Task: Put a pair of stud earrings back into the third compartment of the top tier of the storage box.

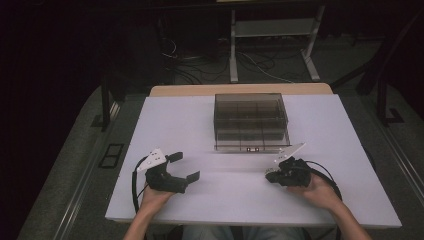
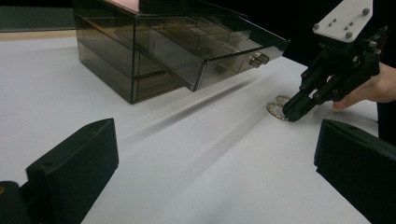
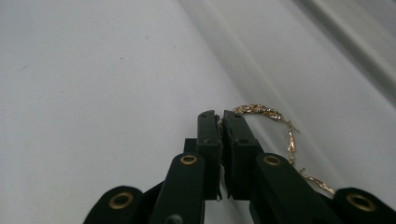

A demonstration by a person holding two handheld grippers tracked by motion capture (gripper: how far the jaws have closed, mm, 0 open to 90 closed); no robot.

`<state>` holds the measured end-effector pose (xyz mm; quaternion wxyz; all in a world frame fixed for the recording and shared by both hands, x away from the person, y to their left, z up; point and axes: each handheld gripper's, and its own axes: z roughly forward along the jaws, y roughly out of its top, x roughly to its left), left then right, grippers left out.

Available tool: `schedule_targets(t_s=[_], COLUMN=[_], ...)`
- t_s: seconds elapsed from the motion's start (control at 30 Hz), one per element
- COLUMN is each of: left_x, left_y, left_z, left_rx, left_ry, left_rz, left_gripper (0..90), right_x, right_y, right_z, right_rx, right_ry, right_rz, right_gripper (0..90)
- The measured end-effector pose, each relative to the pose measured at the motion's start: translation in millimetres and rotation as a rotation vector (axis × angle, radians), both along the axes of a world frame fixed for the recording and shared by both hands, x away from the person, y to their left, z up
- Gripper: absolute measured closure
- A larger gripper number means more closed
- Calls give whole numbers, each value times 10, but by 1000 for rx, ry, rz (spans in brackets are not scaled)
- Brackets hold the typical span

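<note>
gold chain bracelet (image 3: 261, 111) lies on the white table (image 1: 200, 125) in front of the person's right hand (image 1: 320, 192), curled in a loose loop, and the right gripper (image 3: 220, 122) is clenched on it: its two black jaws stand almost together in the right gripper view, with the links coming out from between the tips and trailing along the table beside the right jaw. in the left gripper view the same bracelet (image 2: 278, 107) rests flat on the table under the tip of the right gripper (image 2: 293, 113), which slants down to it from the hand. the left gripper (image 1: 182, 167) sits at the near left of the table, well apart from the bracelet, held in the left hand (image 1: 155, 197); its jaws stand wide apart with nothing between them, released. a grey three-cornered plate rides on top of each gripper. farther back, at the middle of the table, stands a smoky clear drawer box (image 1: 250, 120) with small compartments; its upper drawer (image 2: 219, 51) is pulled out toward the person, and two small knobs show on its front. beyond the table, cables lie on the floor.
</note>
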<state>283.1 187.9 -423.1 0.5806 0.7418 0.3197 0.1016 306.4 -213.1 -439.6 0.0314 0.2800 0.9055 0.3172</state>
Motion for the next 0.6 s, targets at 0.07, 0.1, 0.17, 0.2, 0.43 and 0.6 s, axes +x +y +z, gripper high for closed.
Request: schedule_targets(t_s=[0.07,0.1,0.17,0.2,0.43,0.6], left_x=[0,0,0,2,3,7], left_y=[0,-1,-2,-2,-1,-8], left_z=[0,-1,-1,-2,-2,-6], left_rx=[0,0,0,2,2,3], left_ry=[0,0,2,1,0,2], left_rz=[0,0,0,0,0,0], left_gripper=[0,0,0,0,0,0], right_x=[3,4,2,2,4,-4], right_y=[-3,-3,0,-2,-45,-63], right_z=[2,3,7,12,71,110], right_rx=[2,2,0,3,60,81], right_ry=[6,5,5,4,10,9], right_rz=[0,1,-2,-3,-6,-4], right_gripper=[850,851,851,851,851,851])
